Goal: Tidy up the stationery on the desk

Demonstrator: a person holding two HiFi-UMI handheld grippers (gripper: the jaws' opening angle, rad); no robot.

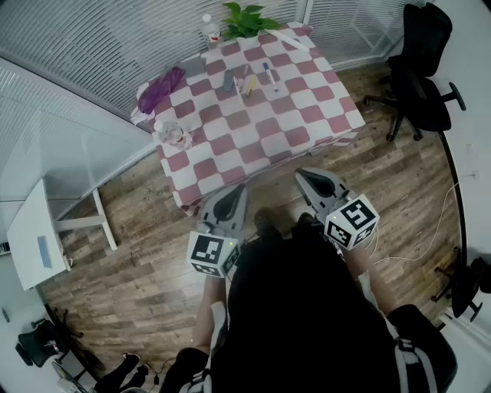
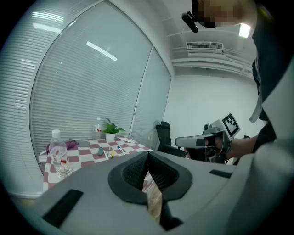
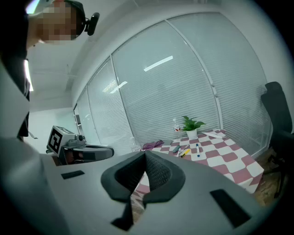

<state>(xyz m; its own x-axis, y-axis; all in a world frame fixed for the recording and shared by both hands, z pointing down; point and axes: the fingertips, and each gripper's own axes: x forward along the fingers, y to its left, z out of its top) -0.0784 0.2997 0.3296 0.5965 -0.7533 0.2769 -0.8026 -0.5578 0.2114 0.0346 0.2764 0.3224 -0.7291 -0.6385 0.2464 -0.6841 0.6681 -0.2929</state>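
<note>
Several pens and markers point(image 1: 249, 80) lie loose near the far end of the table with the red-and-white checked cloth point(image 1: 299, 138). They show small in the left gripper view as pens point(image 2: 110, 153), and in the right gripper view as pens point(image 3: 186, 150). A purple pouch point(image 1: 161, 88) lies at the table's left edge. My left gripper point(image 1: 234, 193) and right gripper point(image 1: 307, 178) are held side by side over the floor, short of the table's near edge. Both are shut, with nothing between the pads. The left gripper's point(image 2: 148, 154) and the right gripper's point(image 3: 145, 154) jaws meet at their tips.
A potted plant point(image 1: 245, 19) and a bottle point(image 1: 207, 27) stand at the table's far end. A clear water bottle point(image 2: 58, 158) stands at the near left corner. A black office chair point(image 1: 418, 77) is to the right, a white desk point(image 1: 34, 234) to the left.
</note>
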